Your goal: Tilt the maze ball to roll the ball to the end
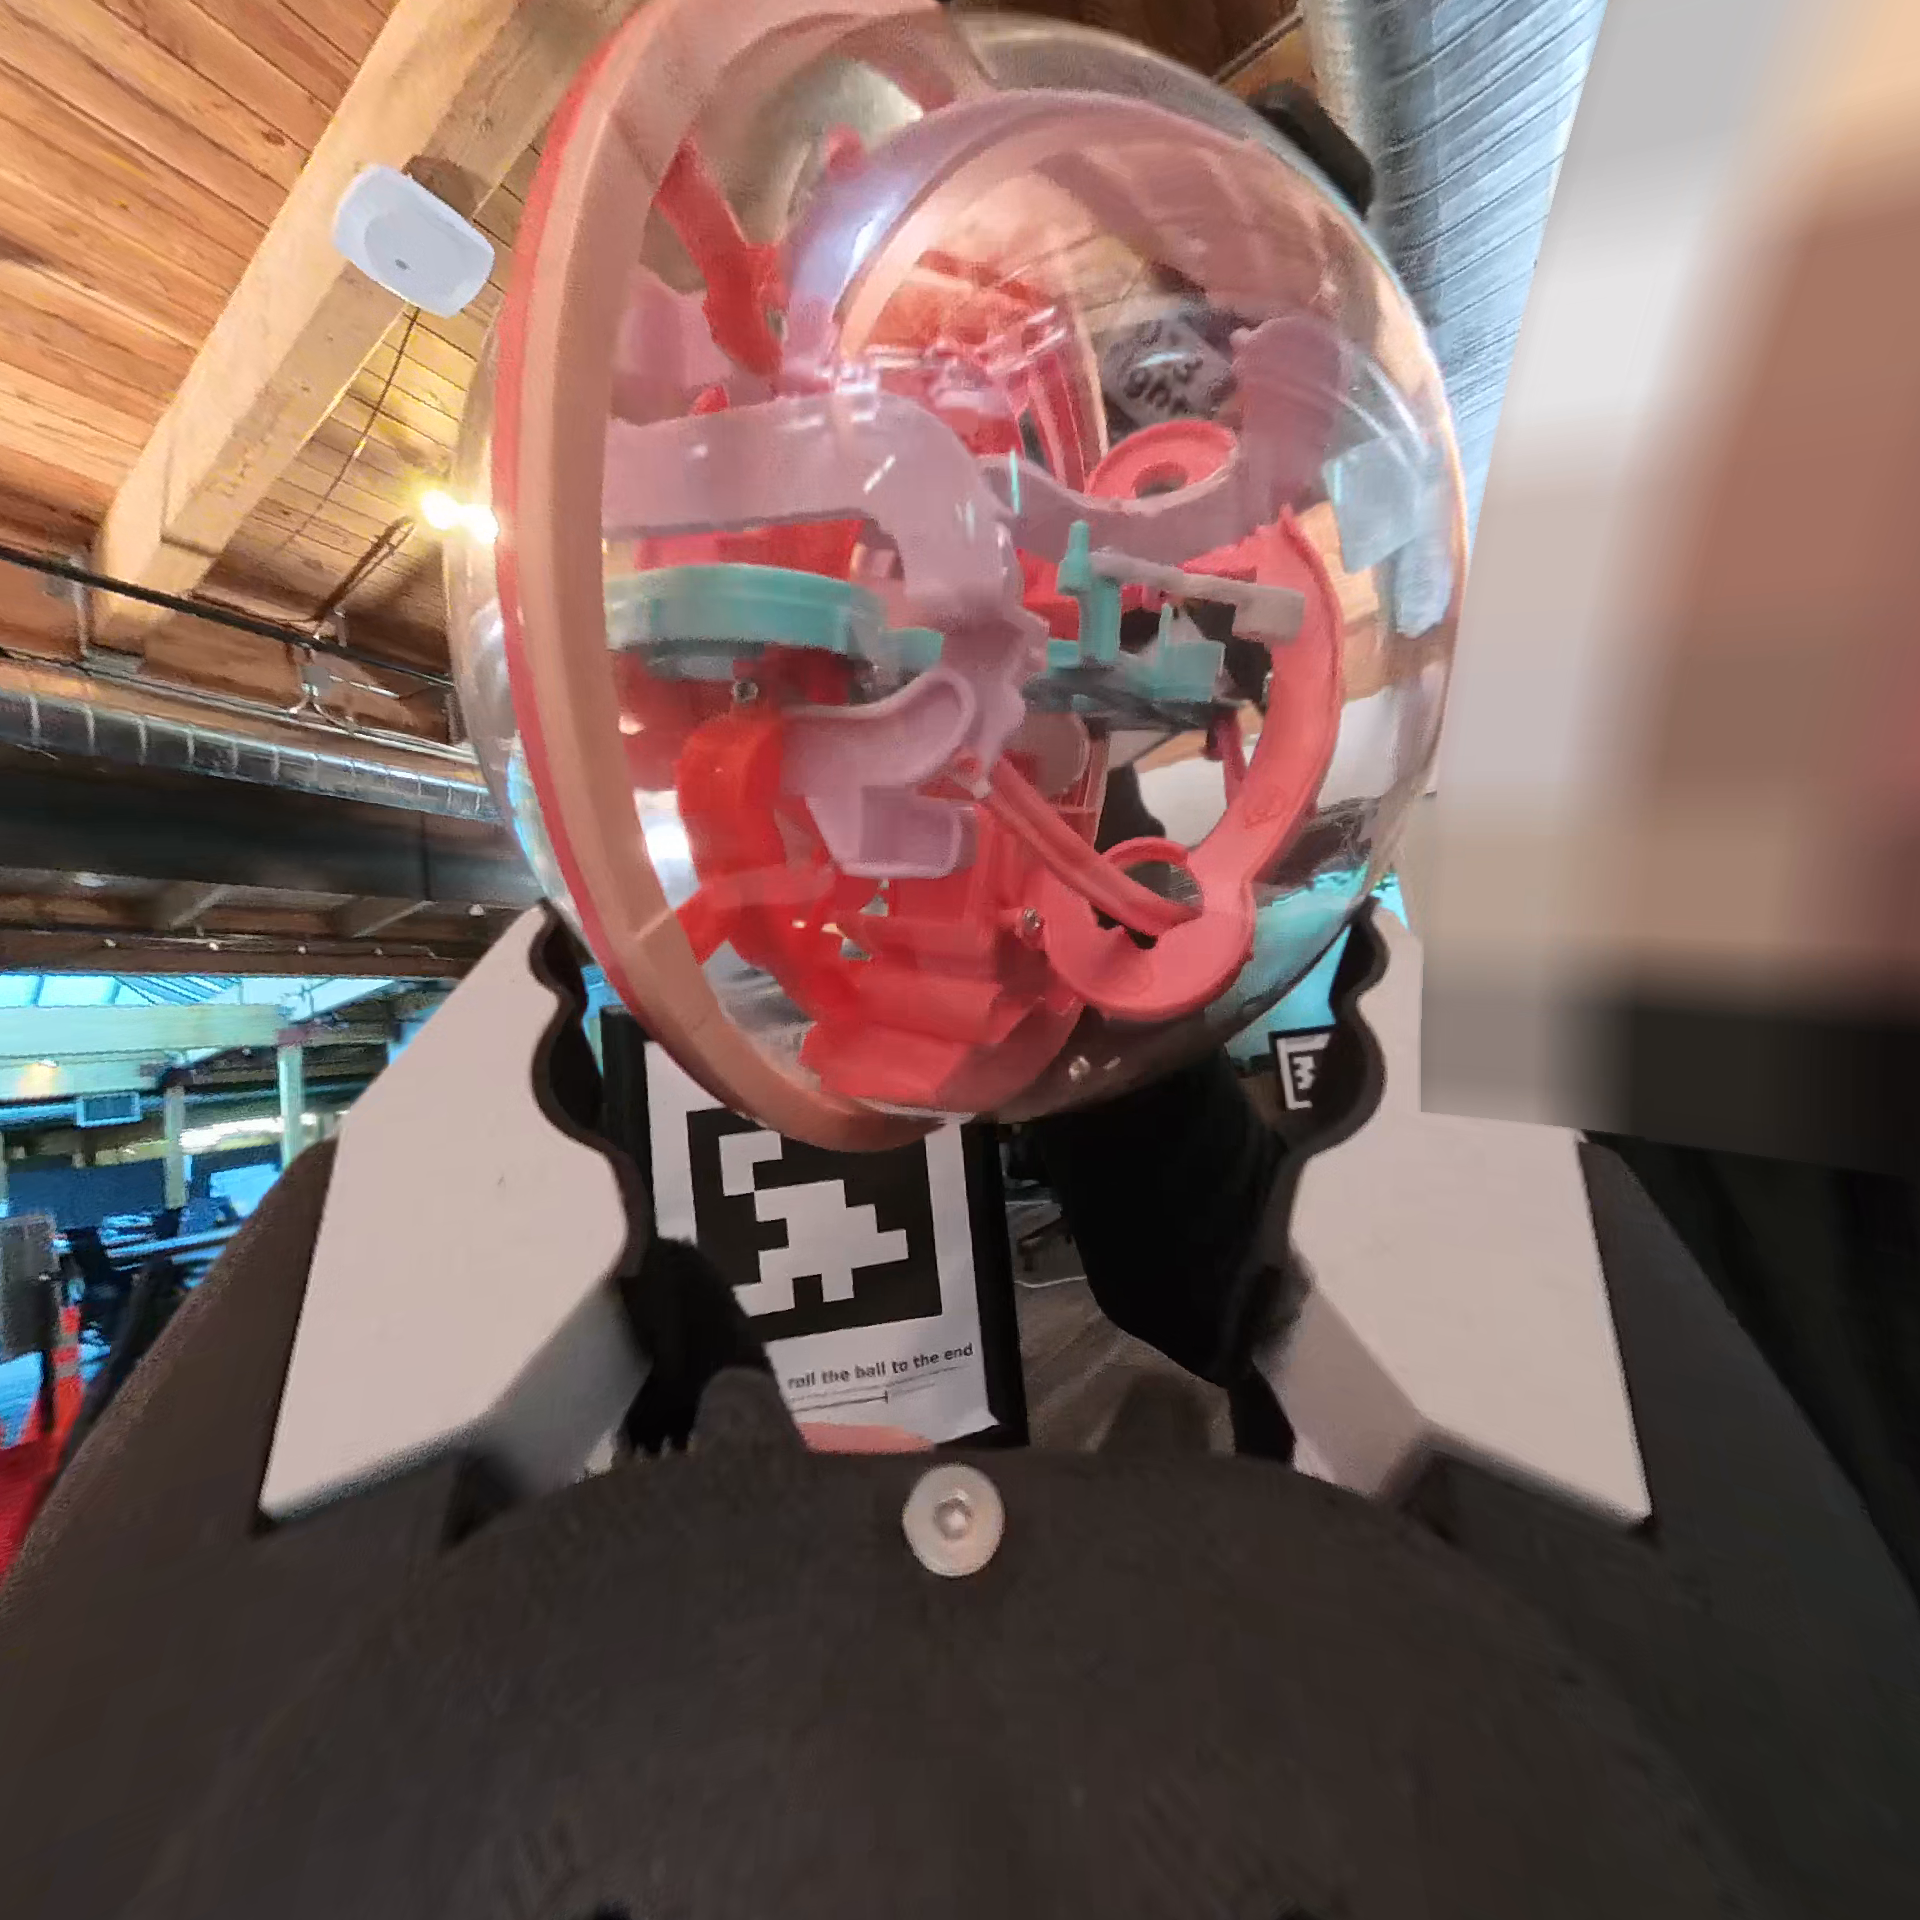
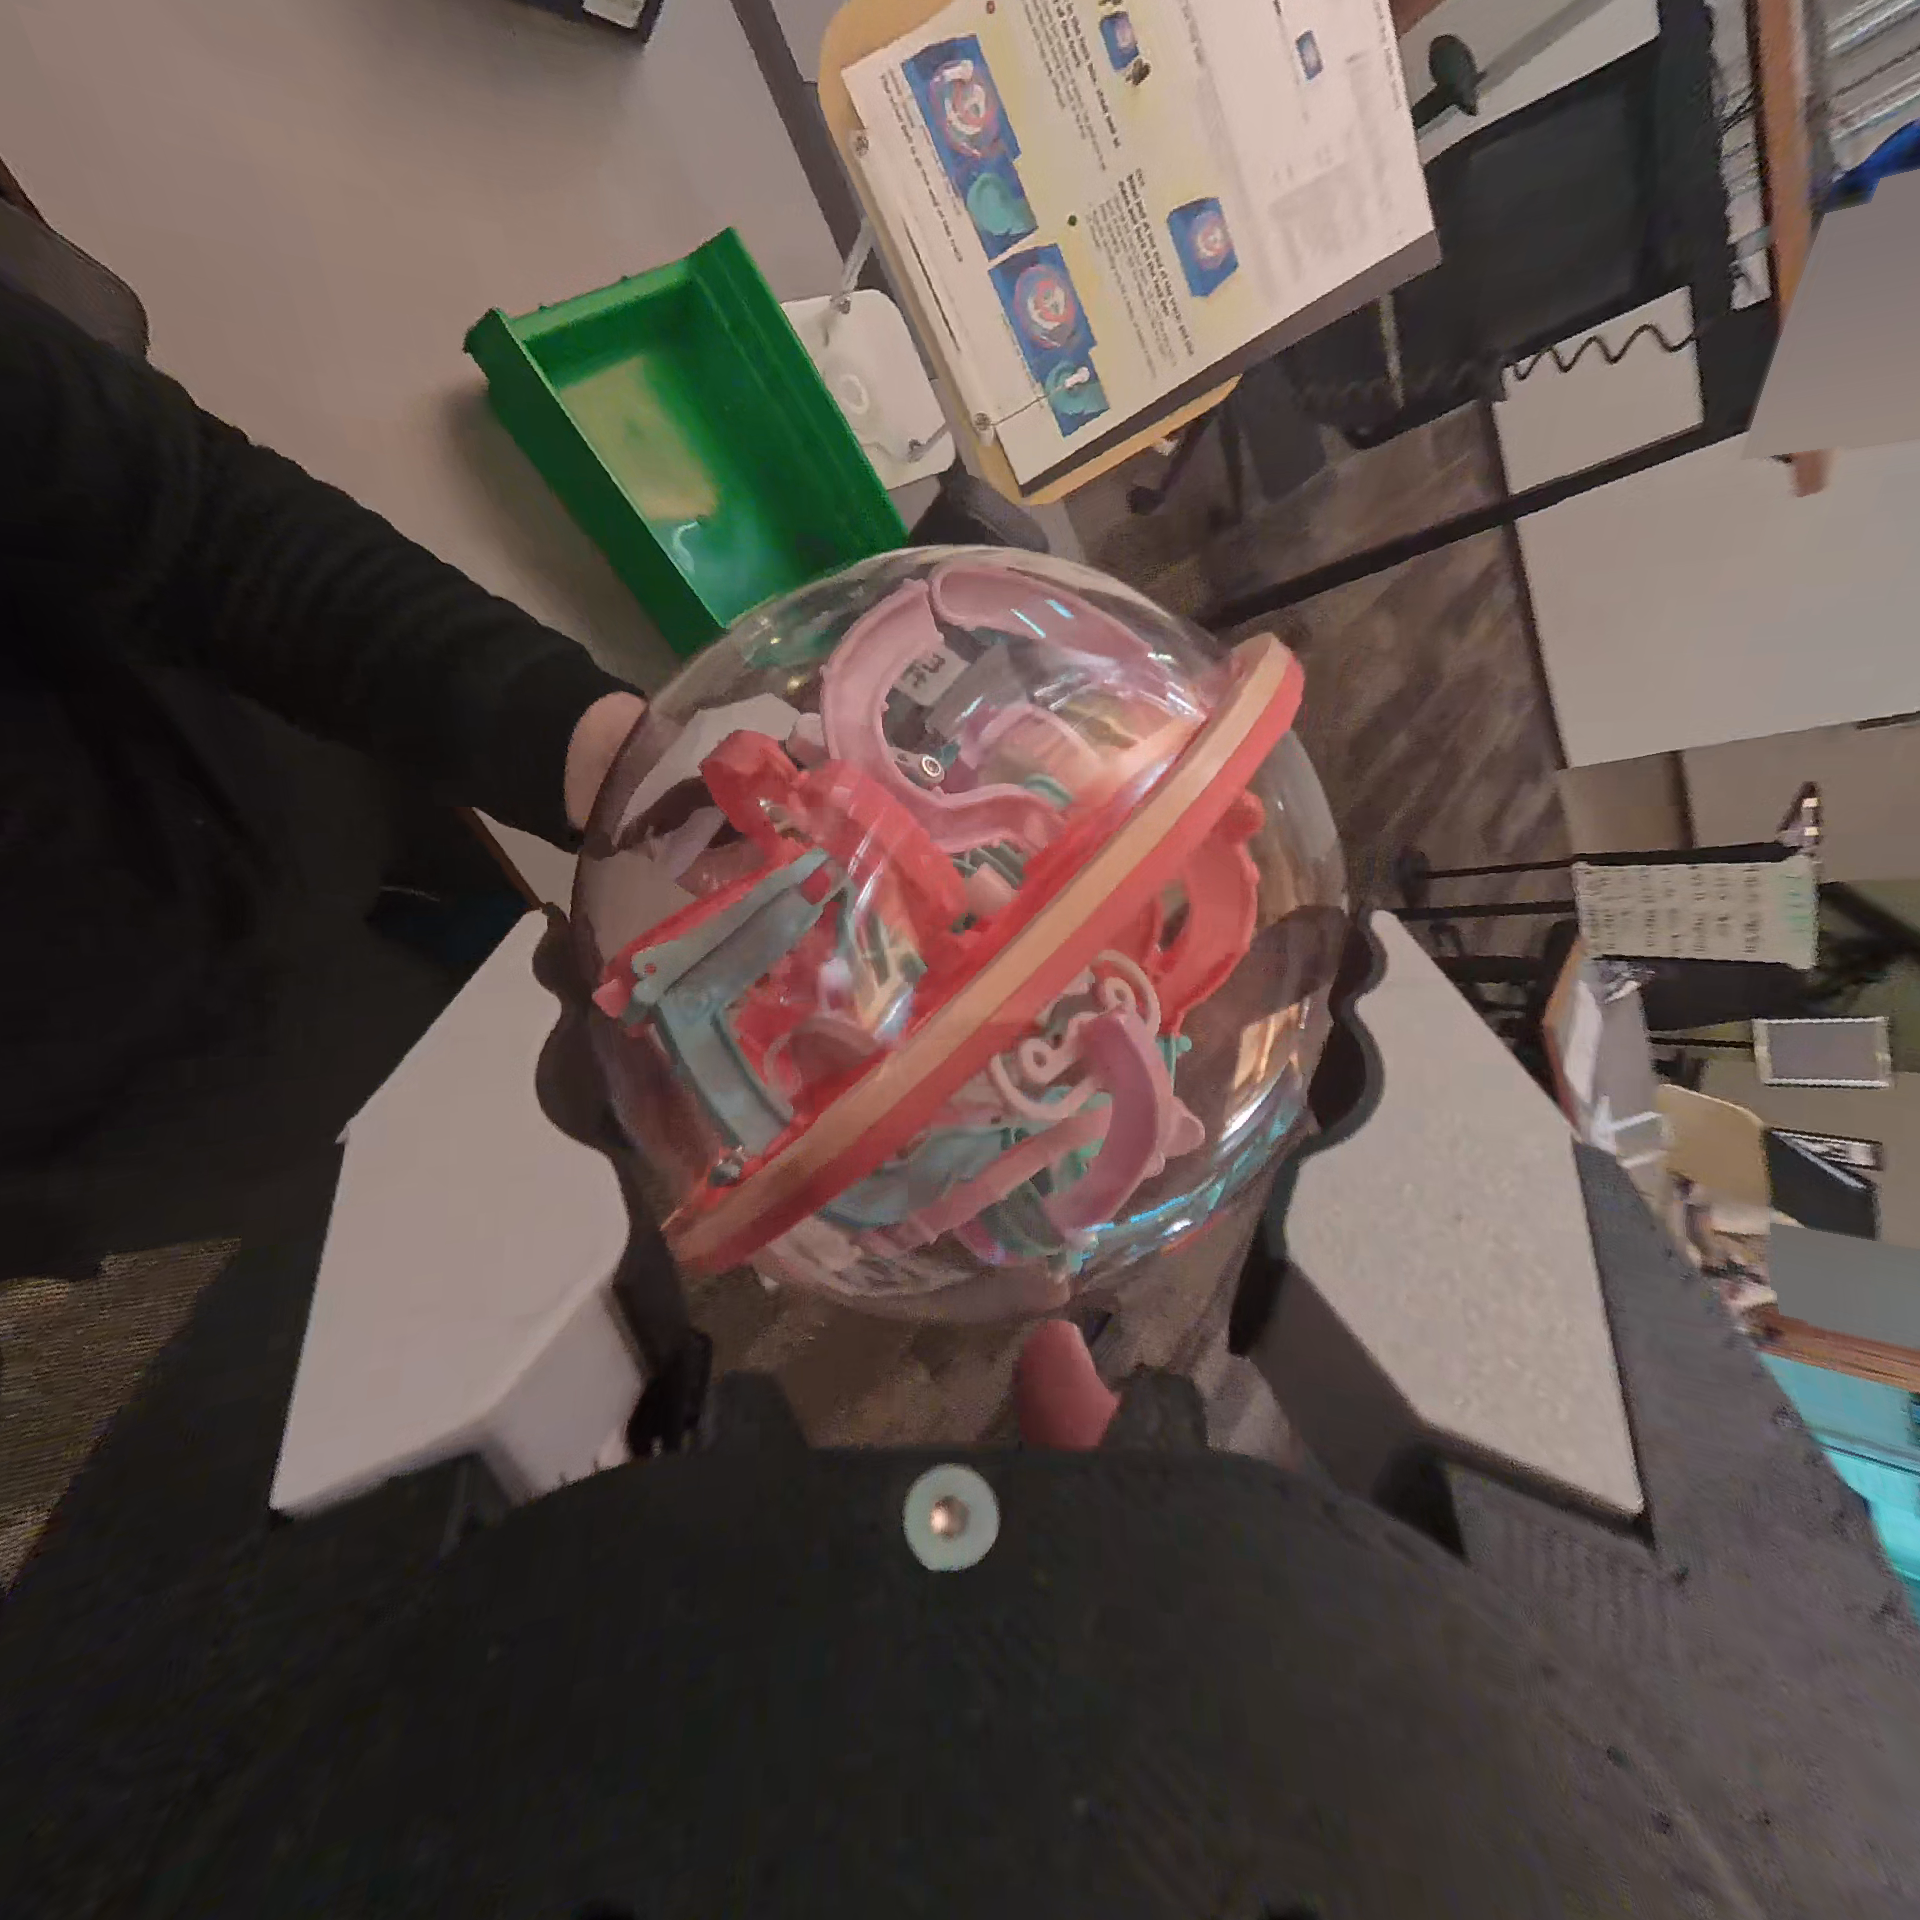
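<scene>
The maze ball (image 1: 935, 582) is a clear sphere with red, pink and teal tracks inside and a red-and-tan ring around its middle. It is held up in the air between both grippers. My left gripper (image 1: 961, 997) points up toward the ceiling, with its jaws spread wide and pressed on the sphere's lower sides. My right gripper (image 2: 956, 997) looks down on the maze ball (image 2: 956, 935) and clasps it the same way. A small shiny ball (image 2: 928, 769) seems to sit on a pink track near the top. A black-sleeved hand (image 2: 603, 758) touches the sphere's left side.
A green bin (image 2: 675, 416) lies on the grey table (image 2: 312, 208) below, next to a stand with a printed instruction sheet (image 2: 1132, 229). A black-and-white marker card (image 1: 821, 1226) shows behind the sphere. A wooden beam (image 1: 260, 312) and a metal duct (image 1: 1455, 208) are overhead.
</scene>
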`<state>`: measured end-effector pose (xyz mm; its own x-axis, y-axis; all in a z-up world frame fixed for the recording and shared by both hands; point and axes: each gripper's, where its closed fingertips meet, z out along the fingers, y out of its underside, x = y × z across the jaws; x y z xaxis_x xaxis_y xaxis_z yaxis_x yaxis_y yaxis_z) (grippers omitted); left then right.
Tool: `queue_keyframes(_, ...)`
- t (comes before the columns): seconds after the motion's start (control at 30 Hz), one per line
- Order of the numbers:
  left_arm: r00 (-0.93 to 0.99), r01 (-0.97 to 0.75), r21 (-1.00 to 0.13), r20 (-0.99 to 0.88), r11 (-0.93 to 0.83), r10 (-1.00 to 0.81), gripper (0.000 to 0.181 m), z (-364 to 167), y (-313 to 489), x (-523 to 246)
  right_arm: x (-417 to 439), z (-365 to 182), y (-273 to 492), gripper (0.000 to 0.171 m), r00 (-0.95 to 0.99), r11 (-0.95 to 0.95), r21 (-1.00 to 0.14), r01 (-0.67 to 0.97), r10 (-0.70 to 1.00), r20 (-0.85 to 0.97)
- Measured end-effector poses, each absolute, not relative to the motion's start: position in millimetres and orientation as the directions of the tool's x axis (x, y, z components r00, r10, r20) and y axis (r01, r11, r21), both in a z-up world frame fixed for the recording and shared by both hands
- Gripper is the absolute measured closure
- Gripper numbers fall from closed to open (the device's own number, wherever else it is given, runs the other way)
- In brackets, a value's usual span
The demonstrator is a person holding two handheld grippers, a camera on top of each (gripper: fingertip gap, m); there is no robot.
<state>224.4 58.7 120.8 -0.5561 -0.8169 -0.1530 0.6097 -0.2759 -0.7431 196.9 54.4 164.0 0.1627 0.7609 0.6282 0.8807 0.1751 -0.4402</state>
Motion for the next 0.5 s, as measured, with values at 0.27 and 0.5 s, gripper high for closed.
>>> queue_keyframes(0.27,-0.631,0.474,-0.766,0.049,-0.435,-0.774,0.044,79.9,80.3,249.3,219.6,129.3,92.5,0.033,0.257,0.037,-0.570,0.821,0.868,0.426)
queue_keyframes(0.5,-0.612,0.294,-0.787,0.280,-0.542,-0.739,0.043,30.1,99.0,268.2,243.1,85.1,125.5,0.032,0.307,-0.079,-0.707,0.703,0.930,0.201)
